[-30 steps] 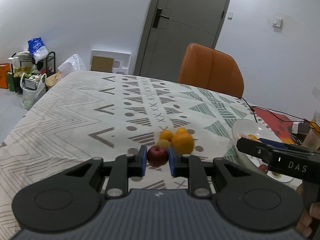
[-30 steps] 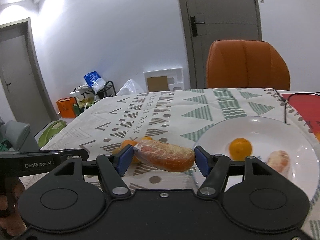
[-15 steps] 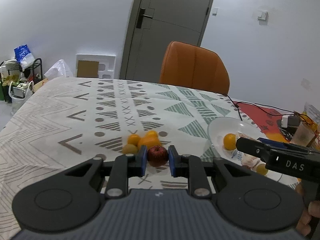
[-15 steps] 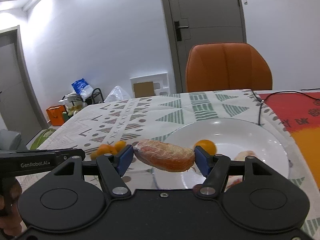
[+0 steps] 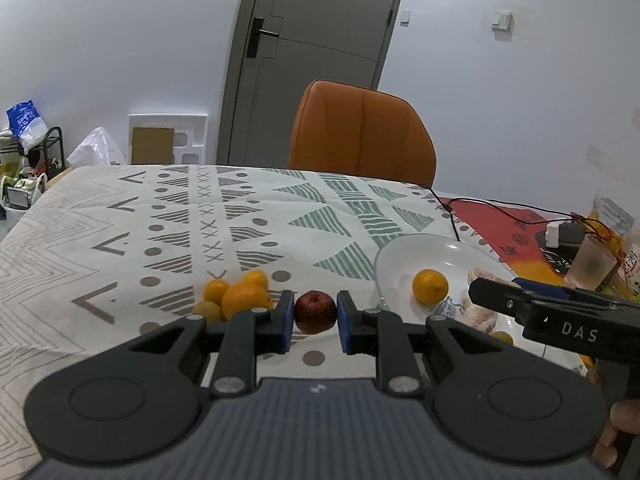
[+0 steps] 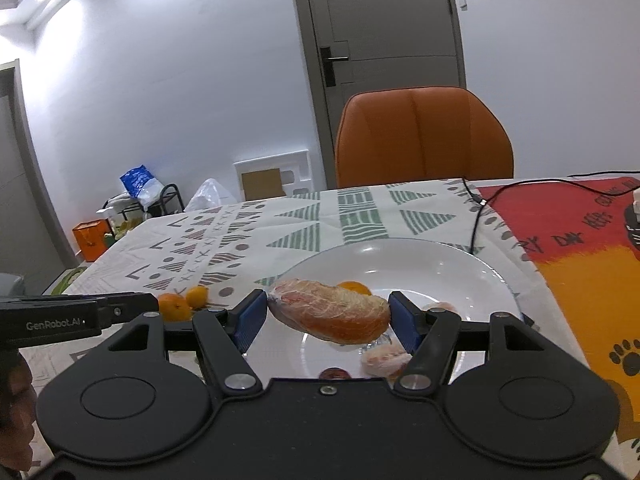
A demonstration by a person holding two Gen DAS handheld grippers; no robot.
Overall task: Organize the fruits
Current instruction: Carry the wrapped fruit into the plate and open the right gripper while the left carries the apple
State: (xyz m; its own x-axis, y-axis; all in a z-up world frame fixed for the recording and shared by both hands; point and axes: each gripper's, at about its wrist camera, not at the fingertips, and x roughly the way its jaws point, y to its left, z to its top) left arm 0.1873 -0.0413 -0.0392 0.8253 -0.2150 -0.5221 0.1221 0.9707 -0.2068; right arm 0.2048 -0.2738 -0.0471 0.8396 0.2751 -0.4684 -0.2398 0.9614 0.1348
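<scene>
My left gripper (image 5: 315,315) is shut on a small red apple (image 5: 315,312) and holds it above the patterned tablecloth, left of the white plate (image 5: 408,252). A cluster of oranges (image 5: 240,294) lies on the cloth just left of the apple. My right gripper (image 6: 327,317) is shut on a plastic-wrapped orange fruit piece (image 6: 330,310) and holds it over the near left part of the plate (image 6: 460,264). On the plate lie an orange (image 5: 430,287), another wrapped piece (image 6: 386,360) and a small dark red fruit (image 6: 334,373).
An orange chair (image 5: 362,134) stands behind the table's far edge. A black cable (image 5: 472,206) runs over a red-orange mat (image 6: 580,260) at the right. A clear cup (image 5: 592,266) and packets stand at the far right. Bags and a rack (image 5: 28,152) sit on the floor at left.
Both grippers have moved right with their fruit. The wrapped piece now hangs over the plate, and the apple has passed the orange cluster toward the plate.
</scene>
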